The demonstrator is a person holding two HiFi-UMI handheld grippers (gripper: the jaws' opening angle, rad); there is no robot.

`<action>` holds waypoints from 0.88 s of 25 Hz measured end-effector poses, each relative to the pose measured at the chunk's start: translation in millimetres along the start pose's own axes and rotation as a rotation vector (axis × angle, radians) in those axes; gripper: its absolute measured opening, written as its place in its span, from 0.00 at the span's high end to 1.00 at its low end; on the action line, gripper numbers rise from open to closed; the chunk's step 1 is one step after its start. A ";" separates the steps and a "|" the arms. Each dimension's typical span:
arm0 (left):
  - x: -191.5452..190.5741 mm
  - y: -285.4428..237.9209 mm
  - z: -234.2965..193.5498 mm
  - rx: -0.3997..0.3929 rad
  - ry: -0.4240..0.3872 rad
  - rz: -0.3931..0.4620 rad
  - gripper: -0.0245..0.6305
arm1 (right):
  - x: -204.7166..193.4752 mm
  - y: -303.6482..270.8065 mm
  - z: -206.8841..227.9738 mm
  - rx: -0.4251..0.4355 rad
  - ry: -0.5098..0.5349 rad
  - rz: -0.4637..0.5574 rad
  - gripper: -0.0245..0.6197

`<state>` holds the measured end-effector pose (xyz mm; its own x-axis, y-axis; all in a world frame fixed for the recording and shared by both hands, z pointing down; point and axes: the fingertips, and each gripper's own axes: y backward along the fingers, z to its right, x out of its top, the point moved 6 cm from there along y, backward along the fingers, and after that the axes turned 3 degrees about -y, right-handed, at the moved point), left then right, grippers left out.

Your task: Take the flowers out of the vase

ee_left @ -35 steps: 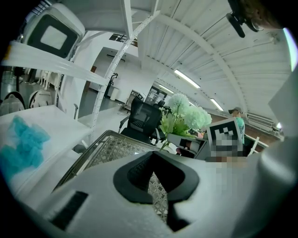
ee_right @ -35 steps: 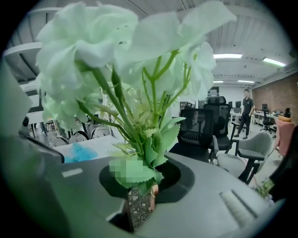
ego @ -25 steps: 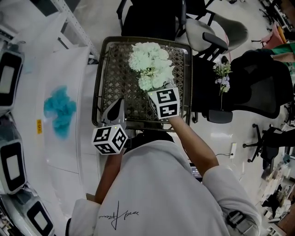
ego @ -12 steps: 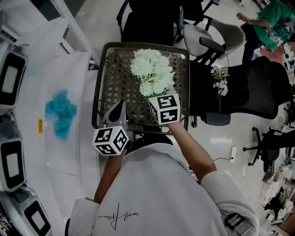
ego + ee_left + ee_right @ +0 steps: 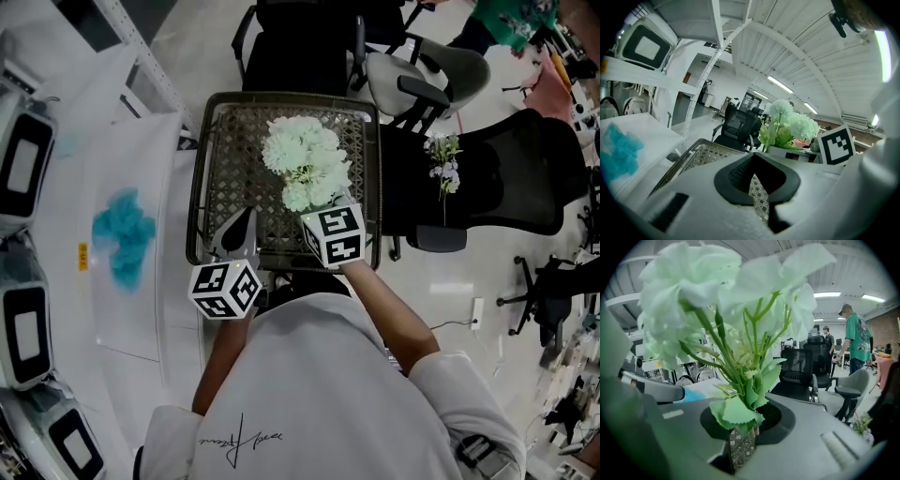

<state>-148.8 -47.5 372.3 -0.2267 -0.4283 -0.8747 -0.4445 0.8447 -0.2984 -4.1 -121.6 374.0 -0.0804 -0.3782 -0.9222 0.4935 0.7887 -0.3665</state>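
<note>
Over the middle of the dark-rimmed square woven-cane table (image 5: 230, 155) hangs the pale green-white artificial flower bunch (image 5: 302, 155), no vase in view, bare weave to its left. The right gripper (image 5: 743, 439) is clamped on its stems, seemingly mid-carry, so lowering must clear the raised rim; the left gripper (image 5: 236, 228), at the near edge, is closed on nothing.

Open-plan office, swivel chairs (image 5: 302, 52), ceiling strip lights (image 5: 828, 296)
</note>
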 end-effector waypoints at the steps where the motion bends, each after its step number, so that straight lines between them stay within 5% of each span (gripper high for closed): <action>1: 0.5 0.4 1.3 -0.003 0.001 0.001 0.96 | -1.3 2.3 -0.5 0.002 -0.001 -0.002 0.84; 22: -5.5 3.5 25.1 -0.049 -0.064 -0.027 0.96 | -33.3 46.5 -5.2 0.025 -0.005 -0.049 0.85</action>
<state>-127.3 -34.1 366.5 -0.1595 -0.4279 -0.8897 -0.4919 0.8158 -0.3042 17.0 -69.8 387.0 -0.1009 -0.4189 -0.9024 0.5104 0.7568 -0.4084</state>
